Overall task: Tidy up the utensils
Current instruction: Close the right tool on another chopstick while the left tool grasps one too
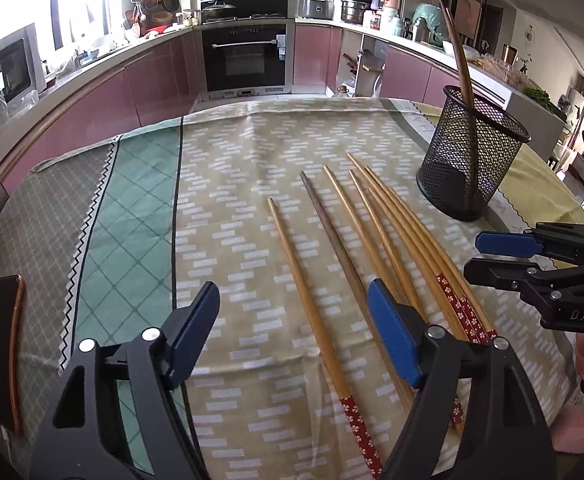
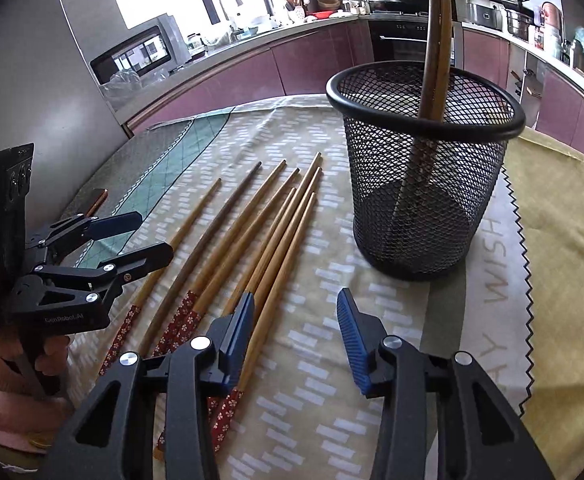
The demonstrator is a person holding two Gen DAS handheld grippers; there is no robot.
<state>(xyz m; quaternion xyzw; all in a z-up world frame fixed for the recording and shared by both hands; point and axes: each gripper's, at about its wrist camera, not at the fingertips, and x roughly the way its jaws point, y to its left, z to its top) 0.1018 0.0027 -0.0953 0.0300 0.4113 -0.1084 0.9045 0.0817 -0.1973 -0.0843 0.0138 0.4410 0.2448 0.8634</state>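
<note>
Left wrist view shows chopsticks (image 1: 332, 264) lying loose just beside the holder (image 1: 470, 152), two already standing inside. Both my grippers, left (image 1: 292, 332) and right (image 2: 296, 332), hang apart and empty. Next pick probably needs one stick singled out.

The chopsticks (image 1: 334, 276) on the table lose their patterned ends under the left gripper's fingers (image 1: 392, 340) and at the bottom edge of the left view. In the right view, the two sticks (image 2: 438, 32) standing in the mesh cup (image 2: 424, 184) run off the top edge. The phone (image 1: 4, 356) at the left edge is bent by the lens, its face unreadable.
</note>
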